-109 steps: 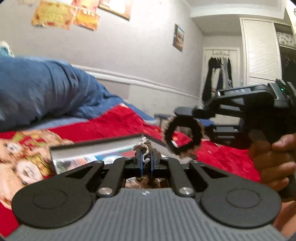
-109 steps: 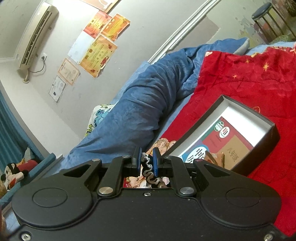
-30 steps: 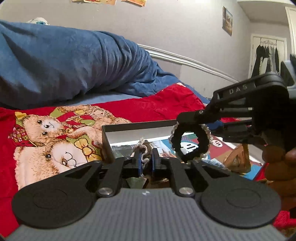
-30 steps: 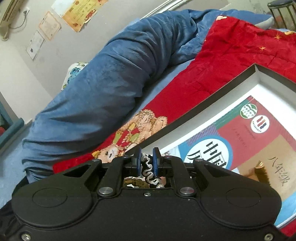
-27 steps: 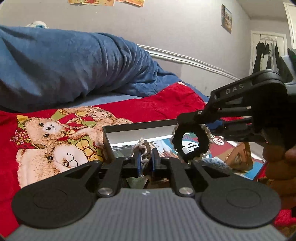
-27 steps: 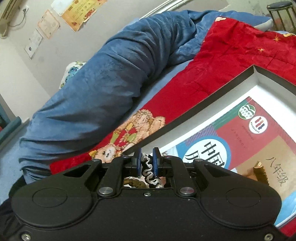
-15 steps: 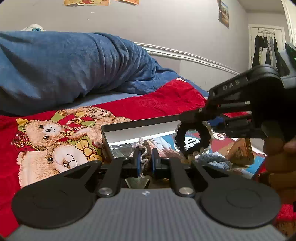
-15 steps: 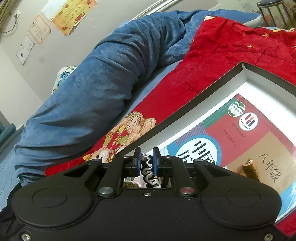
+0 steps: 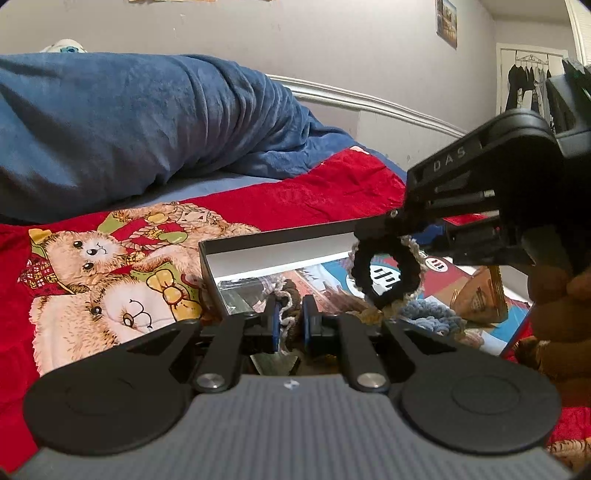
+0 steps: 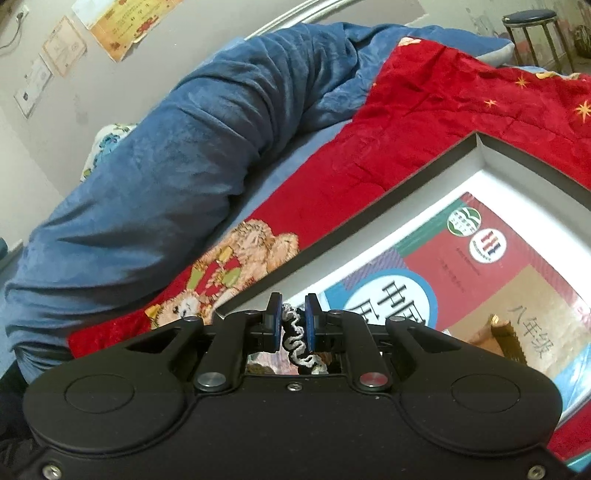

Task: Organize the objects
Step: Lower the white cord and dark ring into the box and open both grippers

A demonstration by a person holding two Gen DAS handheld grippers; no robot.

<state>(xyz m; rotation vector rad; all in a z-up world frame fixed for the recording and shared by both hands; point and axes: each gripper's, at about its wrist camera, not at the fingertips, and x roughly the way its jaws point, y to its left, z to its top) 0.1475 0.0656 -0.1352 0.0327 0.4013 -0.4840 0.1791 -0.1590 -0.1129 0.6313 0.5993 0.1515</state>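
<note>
A shallow dark box [image 9: 273,238] [image 10: 376,212] lies on the red bed cover with a colourful book [image 10: 480,280] inside. My left gripper [image 9: 290,319] is shut on a brown and white crocheted scrunchie [image 9: 286,295], low over the box's near corner. My right gripper [image 10: 290,319] is shut on a black scrunchie with a pale edge [image 9: 386,275]; its white trim [image 10: 295,338] shows between the pads. In the left wrist view it hangs over the box. A blue crocheted piece [image 9: 430,310] and a gold hair clip [image 9: 480,295] lie on the book.
A rolled blue blanket [image 9: 129,125] [image 10: 192,147] lies along the wall behind the red teddy-bear cover [image 9: 96,266]. A stool [image 10: 528,26] stands past the bed's far end. Clothes [image 9: 524,88] hang on a door.
Both grippers came down from above the bed to just over the box. The black scrunchie sank lower into the box, and the left gripper's scrunchie now sits close above the box floor.
</note>
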